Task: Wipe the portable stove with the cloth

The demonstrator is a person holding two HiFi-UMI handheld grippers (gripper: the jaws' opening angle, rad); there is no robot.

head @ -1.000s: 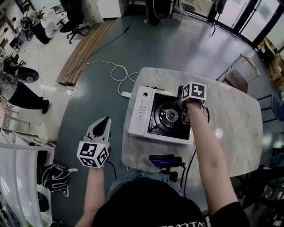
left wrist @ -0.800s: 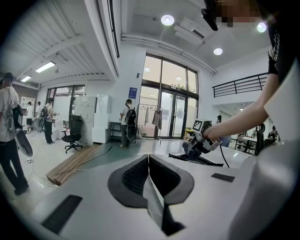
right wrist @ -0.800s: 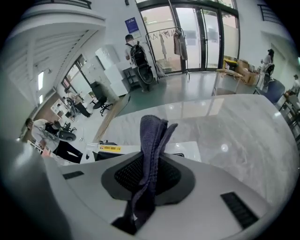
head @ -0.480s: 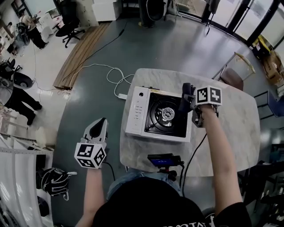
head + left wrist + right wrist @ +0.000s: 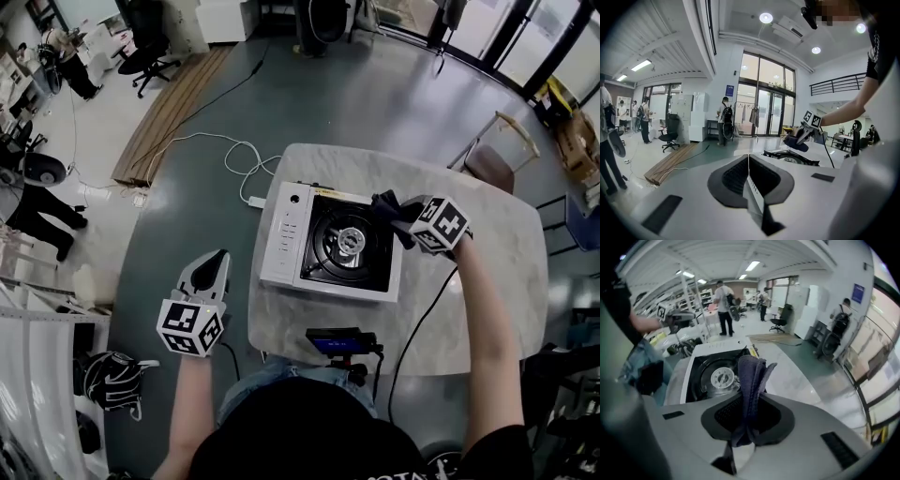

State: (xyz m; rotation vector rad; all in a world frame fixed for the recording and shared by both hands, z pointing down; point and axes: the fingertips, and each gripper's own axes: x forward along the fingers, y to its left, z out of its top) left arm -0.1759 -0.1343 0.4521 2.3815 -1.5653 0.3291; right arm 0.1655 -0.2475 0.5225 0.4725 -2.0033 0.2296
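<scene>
The portable stove (image 5: pixel 328 248) is white with a black top and a round burner, and it stands on the left half of the marble table (image 5: pixel 492 281). My right gripper (image 5: pixel 401 216) hangs over the stove's right edge, shut on a dark blue cloth (image 5: pixel 386 206). In the right gripper view the cloth (image 5: pixel 752 376) stands up between the jaws, with the stove (image 5: pixel 717 373) beyond it. My left gripper (image 5: pixel 218 258) is off the table to the left, above the floor, shut with nothing in it. The left gripper view shows its jaws closed (image 5: pixel 749 161) and the stove (image 5: pixel 790 157) far off.
A dark device on a small stand (image 5: pixel 343 340) sits at the table's near edge, with a black cable running to my right arm. A white power cord (image 5: pixel 246 159) lies on the floor behind the stove. A chair (image 5: pixel 502 161) stands at the table's far right.
My right gripper has carried the cloth from beside the burner to the stove's right edge and turned. The left gripper has stayed in place.
</scene>
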